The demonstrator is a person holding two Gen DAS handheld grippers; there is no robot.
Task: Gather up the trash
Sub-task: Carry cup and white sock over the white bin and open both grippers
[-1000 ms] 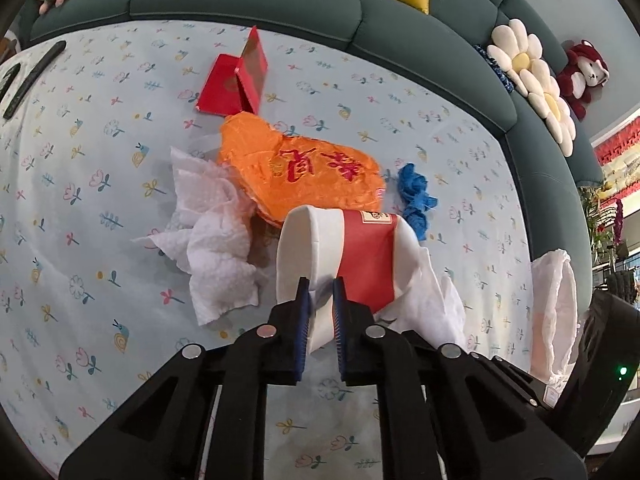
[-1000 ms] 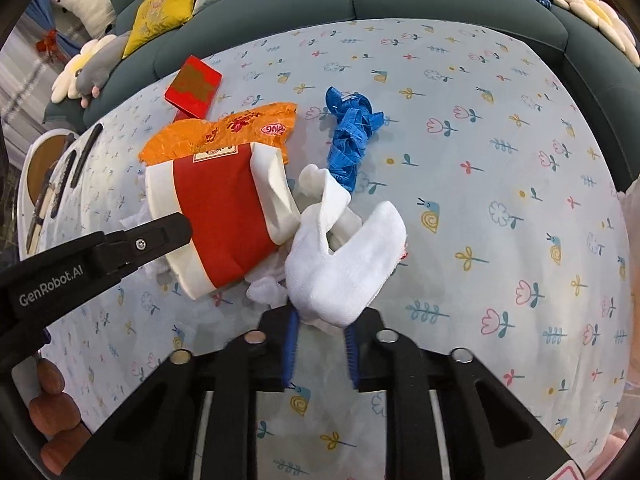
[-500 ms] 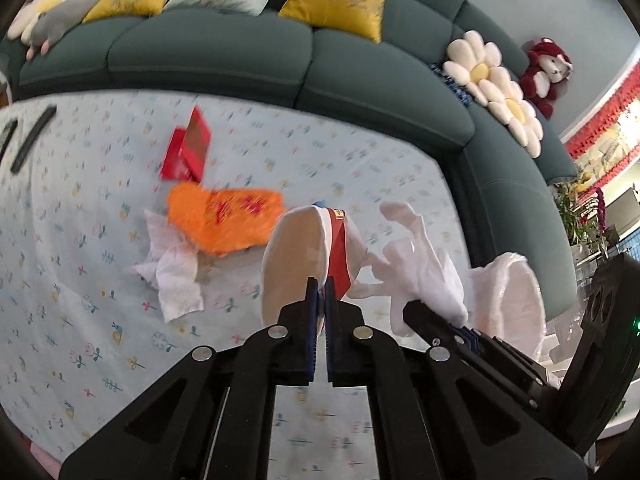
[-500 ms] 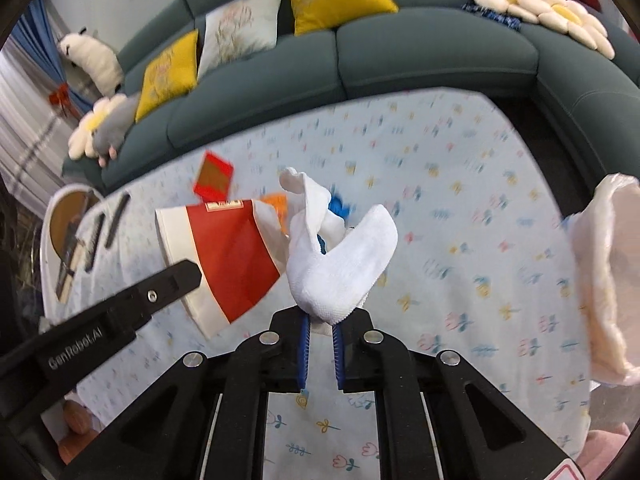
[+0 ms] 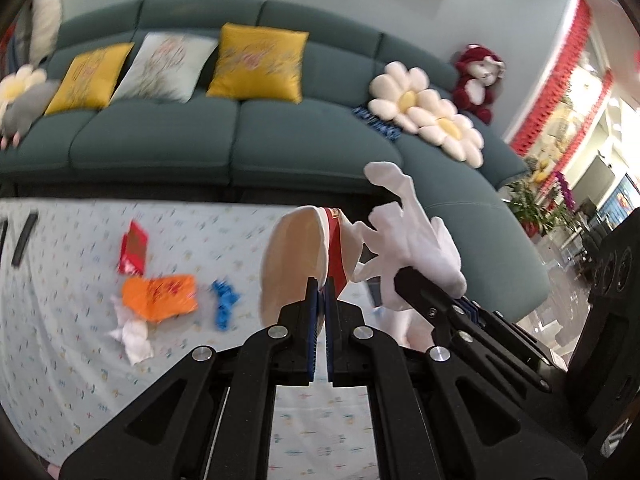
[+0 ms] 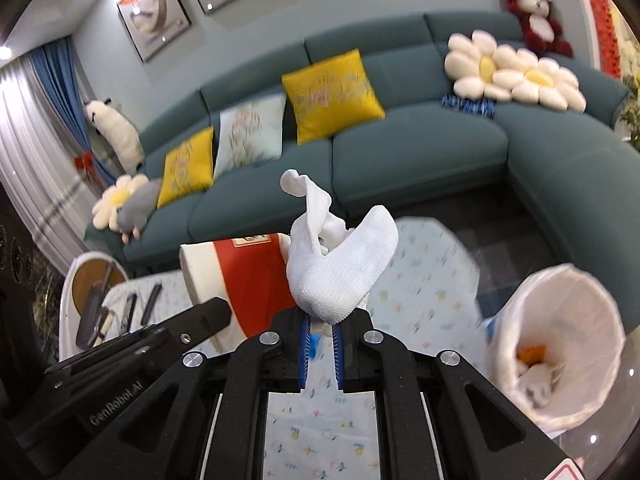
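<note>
Jaws of the left gripper [image 5: 320,292] are pressed almost together on the rim of a paper cup [image 5: 296,256], which is held lying sideways, its mouth turned toward 9 o'clock, well above the table [image 5: 60,360]. Jaws of the right gripper [image 6: 321,326] are pinched on a white rag [image 6: 340,272], whose loose ends stand up toward 12 o'clock. Both pieces are judged to be held high and close together because they are being carried off the table toward the bin [image 6: 560,336], which is seen at 3 o'clock in the right view, lined with a white bag and already holding some white and orange scraps. A thin edge grip suits the cup, since its wall is light and stiff; the rag is soft, so a bunch of cloth is simply clamped.

Trash is left on the table at 9 o'clock in the left view: an orange bag [image 5: 160,296], a crumpled tissue [image 5: 132,332] touching its lower edge, a red packet [image 5: 134,246] just beyond it, and a blue scrap [image 5: 224,304] beside it. The table is covered with a pale cloth printed with small flowers. Behind it a teal sofa [image 5: 240,136] curves from 10 to 3 o'clock, with yellow cushions [image 5: 256,64], daisy pillows [image 5: 428,116] and a red plush toy [image 5: 480,80]. Much of both views is blurred.
</note>
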